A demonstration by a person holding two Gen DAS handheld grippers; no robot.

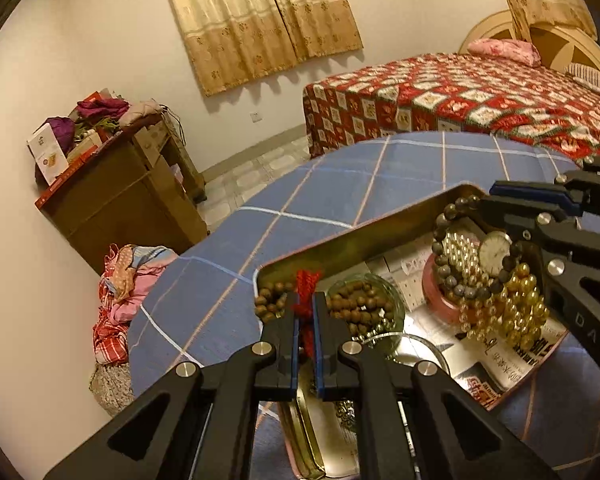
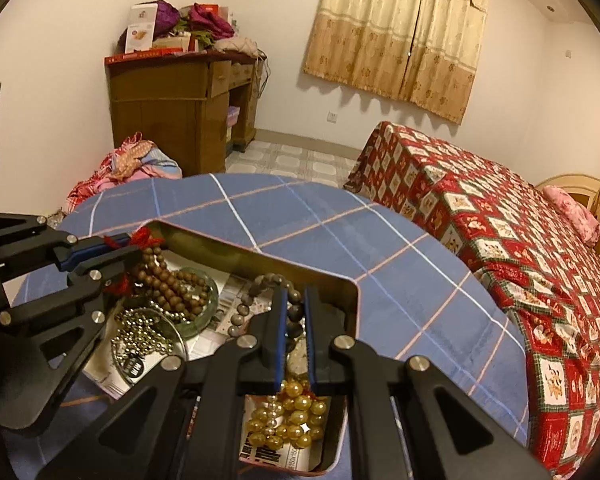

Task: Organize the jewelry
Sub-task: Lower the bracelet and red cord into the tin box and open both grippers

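Shallow gold-coloured metal tray (image 1: 352, 236) with rounded corners sits on a table covered by a blue cloth with white and pink check lines (image 1: 340, 176); tray floor lined with printed paper. Left gripper (image 1: 307, 312) over the tray's left end, black fingers (image 1: 286, 332) with blue pads nearly pressed together – pinching the red woven cord tassel (image 1: 306, 284) of a string of brown wooden prayer beads (image 1: 352, 304). Those beads lie partly in a small clear green-tinted glass bowl (image 1: 396, 312) near the tray's left end, a few spilling over the tray's left rim. Right gripper (image 2: 296, 312) at the tray's far right corner, fingers closed tight on a bracelet of dark grey-brown round stone beads (image 2: 256, 292), which loops up toward the far rim. At the tray's right end a pink round dish (image 1: 444, 292) carries a heap – pearly white bead strand (image 1: 462, 248), round white-faced wristwatch (image 1: 494, 254), amber-yellow glass bead bracelets (image 1: 520, 308) spilling toward the near edge. Silver ball-chain necklace with a dark round tag (image 2: 144, 332) lies near the tray's left end, on a round glass lid or plate, can't tell which. Beyond the table: brown wooden cabinet (image 2: 172, 120) piled with clothes and boxes, bed with red patchwork quilt (image 2: 520, 260), beige patterned curtains (image 2: 396, 36), bundle of pink and red fabric (image 2: 132, 164) on the floor.
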